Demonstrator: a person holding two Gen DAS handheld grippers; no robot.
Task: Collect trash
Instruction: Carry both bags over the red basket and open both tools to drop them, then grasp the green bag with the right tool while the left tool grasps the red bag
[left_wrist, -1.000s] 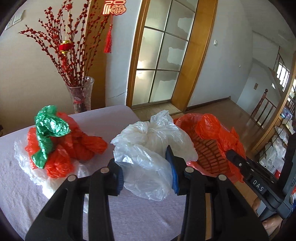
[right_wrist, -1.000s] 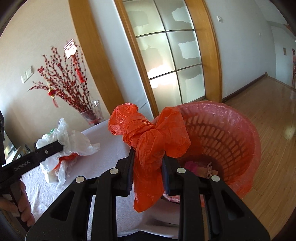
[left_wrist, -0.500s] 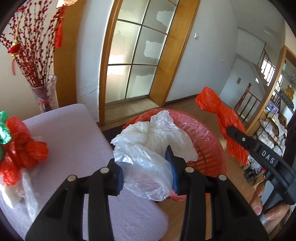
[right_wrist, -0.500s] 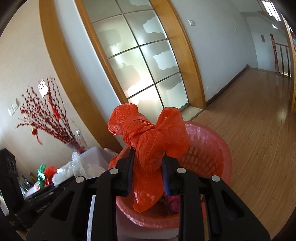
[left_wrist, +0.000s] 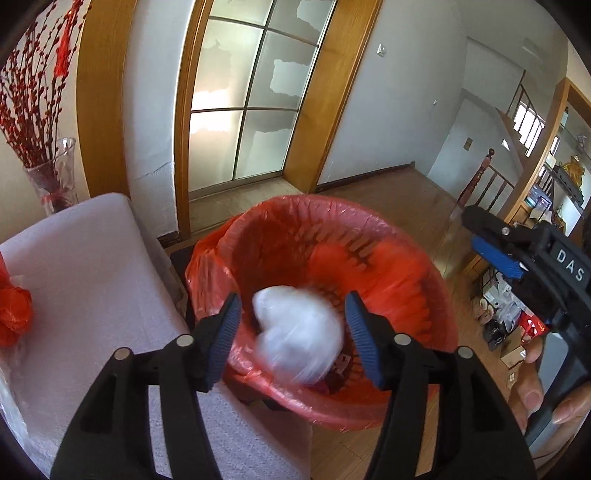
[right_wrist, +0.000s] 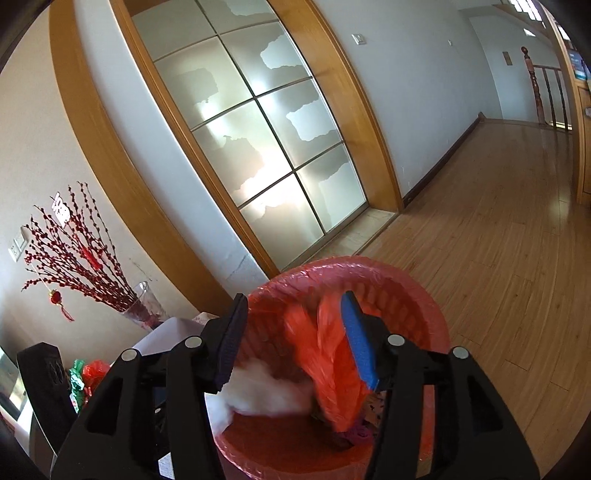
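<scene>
Setting: a private home — a hallway or living area. Indicators: wood-plank floor, frosted-glass sliding door in a wooden frame, stair railing, and a glass vase of red festive branches — domestic decoration.

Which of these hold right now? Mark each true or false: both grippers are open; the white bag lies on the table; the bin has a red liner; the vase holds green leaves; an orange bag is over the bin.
1. Both grippers are open. True: the left gripper and right gripper each show a wide gap between the fingers.
2. The white bag lies on the table. False: it is blurred, over the bin's mouth, clear of the table.
3. The bin has a red liner. True.
4. The vase holds green leaves. False: it holds red berry branches.
5. An orange bag is over the bin. True: blurred, between the right gripper's fingers.
</scene>
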